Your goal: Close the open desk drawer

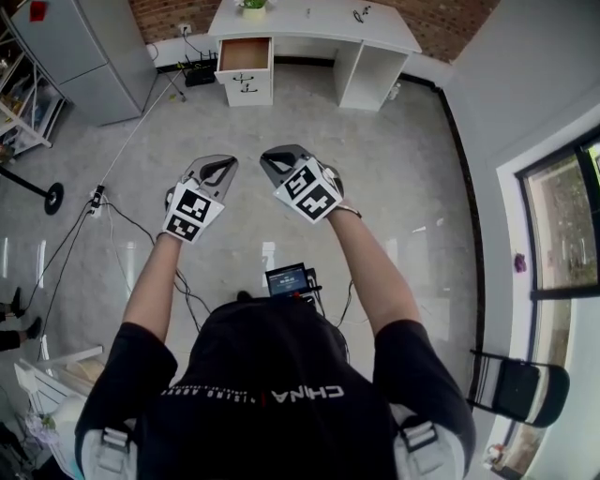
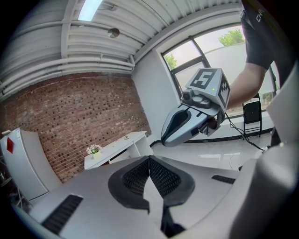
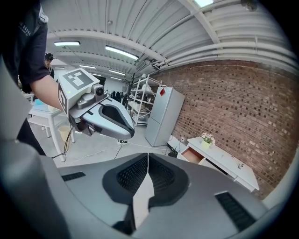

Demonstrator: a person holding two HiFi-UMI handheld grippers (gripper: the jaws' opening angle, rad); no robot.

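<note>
The white desk (image 1: 314,26) stands far ahead against the brick wall. Its top left drawer (image 1: 246,54) is pulled out, showing a bare wooden inside; a closed drawer front sits below it. Both grippers are held up side by side over the floor, well short of the desk. My left gripper (image 1: 221,167) and my right gripper (image 1: 279,159) are both shut, with nothing between the pads. The right gripper view shows the open drawer (image 3: 192,154) small in the distance, past the shut jaws (image 3: 148,159). The left gripper view shows its shut jaws (image 2: 149,161) and the desk (image 2: 117,148) far off.
A grey fridge (image 1: 84,52) stands at the back left beside a shelf unit (image 1: 21,94). Cables and a power strip (image 1: 97,197) lie on the floor at left. A black folding chair (image 1: 517,389) is at right, by the window wall. A small plant (image 1: 251,6) sits on the desk.
</note>
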